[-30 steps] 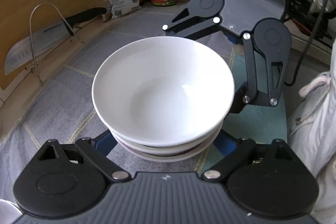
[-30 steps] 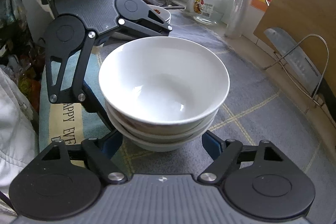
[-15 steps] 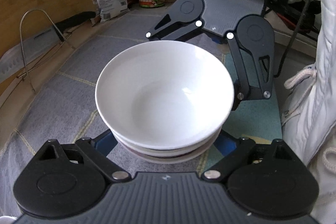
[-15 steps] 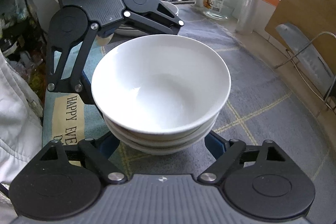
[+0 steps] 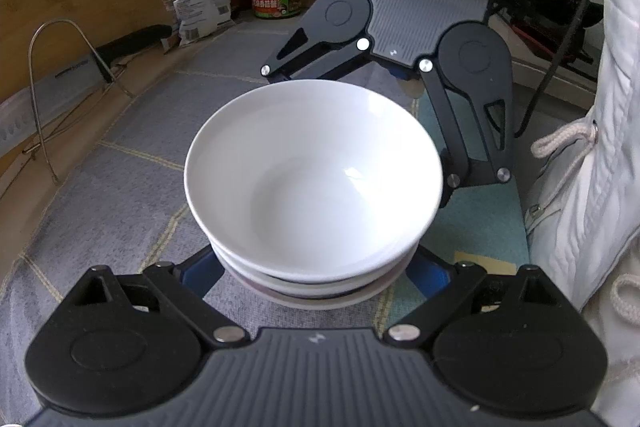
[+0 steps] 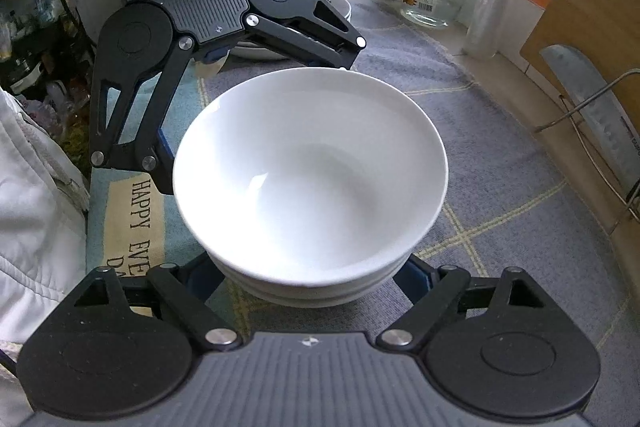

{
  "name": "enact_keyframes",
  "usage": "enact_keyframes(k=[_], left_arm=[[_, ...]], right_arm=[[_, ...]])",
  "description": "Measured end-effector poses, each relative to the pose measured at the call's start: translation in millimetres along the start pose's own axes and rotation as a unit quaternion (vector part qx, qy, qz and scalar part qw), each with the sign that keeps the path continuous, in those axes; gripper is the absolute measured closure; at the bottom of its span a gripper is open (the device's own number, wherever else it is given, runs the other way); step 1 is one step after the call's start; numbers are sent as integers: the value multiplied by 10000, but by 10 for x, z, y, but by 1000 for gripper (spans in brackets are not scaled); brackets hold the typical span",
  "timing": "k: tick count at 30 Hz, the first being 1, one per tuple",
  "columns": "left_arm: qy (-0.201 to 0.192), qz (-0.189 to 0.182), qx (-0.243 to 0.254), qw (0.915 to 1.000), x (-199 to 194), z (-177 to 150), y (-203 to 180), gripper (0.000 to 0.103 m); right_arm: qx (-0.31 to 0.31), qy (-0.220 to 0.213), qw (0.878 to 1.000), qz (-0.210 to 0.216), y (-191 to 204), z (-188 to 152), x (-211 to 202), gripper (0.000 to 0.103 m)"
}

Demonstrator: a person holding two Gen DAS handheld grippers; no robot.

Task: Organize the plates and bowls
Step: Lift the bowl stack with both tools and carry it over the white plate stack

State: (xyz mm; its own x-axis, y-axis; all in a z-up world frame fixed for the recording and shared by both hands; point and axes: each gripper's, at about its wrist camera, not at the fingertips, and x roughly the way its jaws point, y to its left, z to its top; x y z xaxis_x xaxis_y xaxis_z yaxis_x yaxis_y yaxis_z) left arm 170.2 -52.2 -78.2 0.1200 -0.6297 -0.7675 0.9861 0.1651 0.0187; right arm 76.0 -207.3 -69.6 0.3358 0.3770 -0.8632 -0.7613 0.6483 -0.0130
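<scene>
I've got the stack of white bowls (image 5: 314, 179) sitting on the grey mat (image 5: 120, 187) on the worktop. Both grippers straddle it from opposite sides — left gripper (image 5: 316, 267) with jaws wide apart, right gripper (image 6: 308, 267) with jaws that just opened further, pads off the bowls.

right gripper (image 6: 312, 281): jaws have just been opening wider, flanking the stack of white ceramic bowls (image 6: 310, 171)
stack of bowls: right wrist view, shifted toward 12 o'clock
</scene>
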Motion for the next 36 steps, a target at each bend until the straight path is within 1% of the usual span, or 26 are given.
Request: enact_keyframes(k=[7, 17, 22, 29, 36], left_arm=[[-57, 34, 65, 10000, 7, -10, -23, 8], [-75, 134, 122, 9998, -5, -1, -58, 8], [-81, 157, 97, 9998, -35, -2, -94, 7], [-117, 268, 36, 9996, -178, -24, -115, 7], [-201, 455, -62, 9987, -455, -128, -138, 7]], right_arm=[[36, 107, 9999, -45, 16, 38, 2, 11], [126, 147, 9997, -130, 57, 57, 5, 11], [140, 157, 9997, -107, 82, 82, -13, 11], [12, 161, 9998, -101, 146, 208, -50, 12], [-197, 158, 9997, -76, 242, 470, -41, 12]])
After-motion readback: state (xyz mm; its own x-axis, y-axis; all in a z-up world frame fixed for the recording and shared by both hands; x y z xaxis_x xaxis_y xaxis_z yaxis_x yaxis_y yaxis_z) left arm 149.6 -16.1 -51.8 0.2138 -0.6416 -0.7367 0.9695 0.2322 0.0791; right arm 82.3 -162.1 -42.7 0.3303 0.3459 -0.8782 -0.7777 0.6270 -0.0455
